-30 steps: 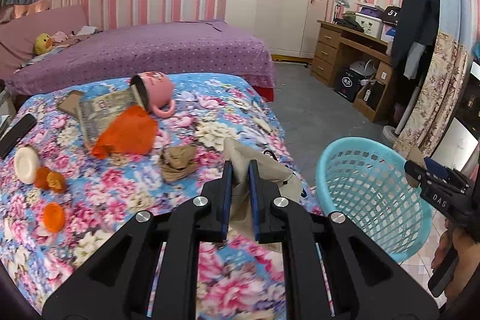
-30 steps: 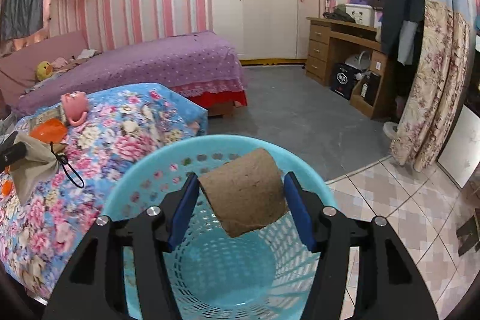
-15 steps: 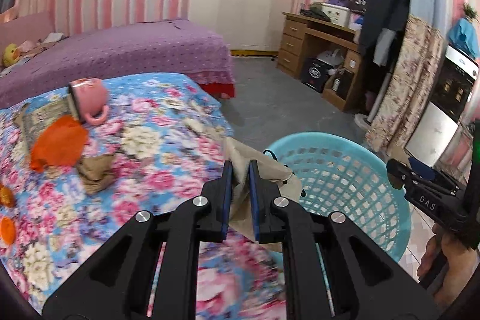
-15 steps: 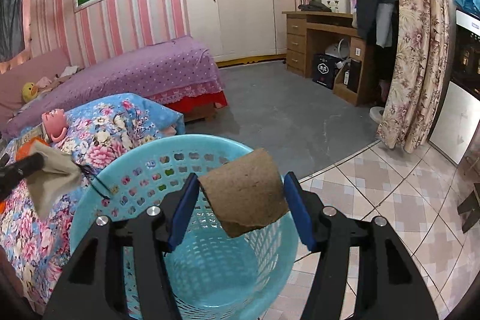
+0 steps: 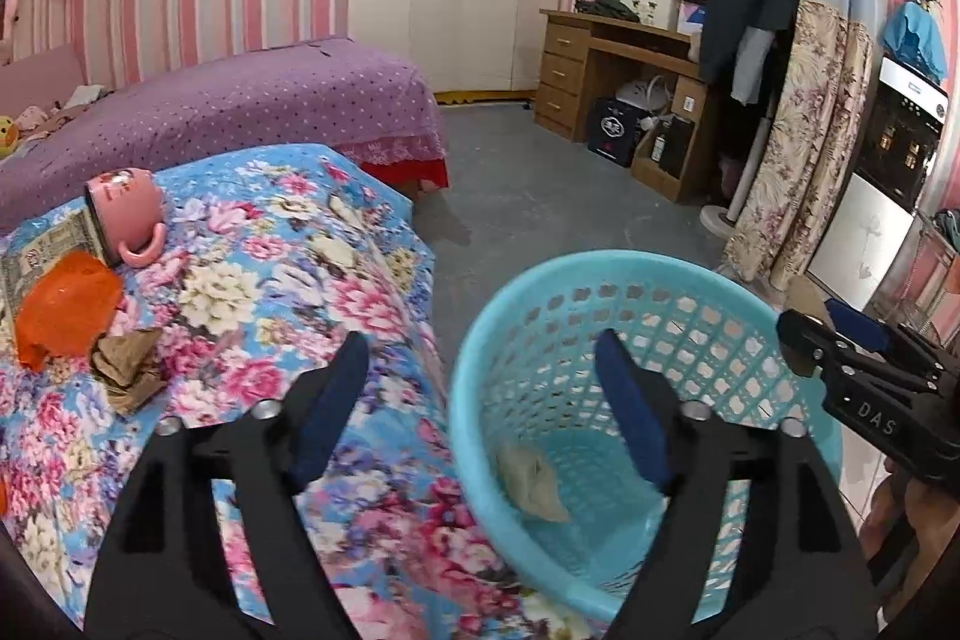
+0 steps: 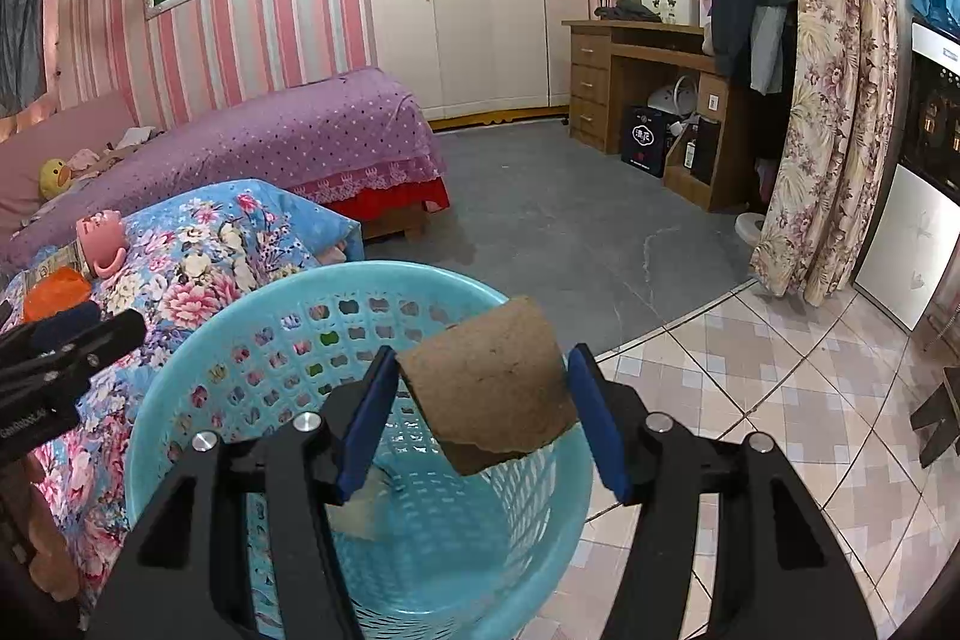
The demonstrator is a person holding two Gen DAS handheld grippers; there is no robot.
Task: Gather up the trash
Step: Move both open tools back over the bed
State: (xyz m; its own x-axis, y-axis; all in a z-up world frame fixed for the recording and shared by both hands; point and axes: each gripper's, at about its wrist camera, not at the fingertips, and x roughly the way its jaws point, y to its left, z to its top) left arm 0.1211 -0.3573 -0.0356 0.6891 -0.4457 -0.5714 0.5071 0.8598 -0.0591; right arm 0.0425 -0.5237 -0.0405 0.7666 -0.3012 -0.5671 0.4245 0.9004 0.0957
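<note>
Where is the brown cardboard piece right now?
Right wrist view: the brown cardboard piece sits between the right gripper fingers, above the blue basket.

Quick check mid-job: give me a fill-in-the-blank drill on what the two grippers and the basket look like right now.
1. The left gripper has its jaws ____.
2. The right gripper holds a brown ____ piece above the basket.
3. The basket is colored ____.
4. The pink mug lies on its ____ on the floral cloth.

Missing words: open; cardboard; blue; side
</note>
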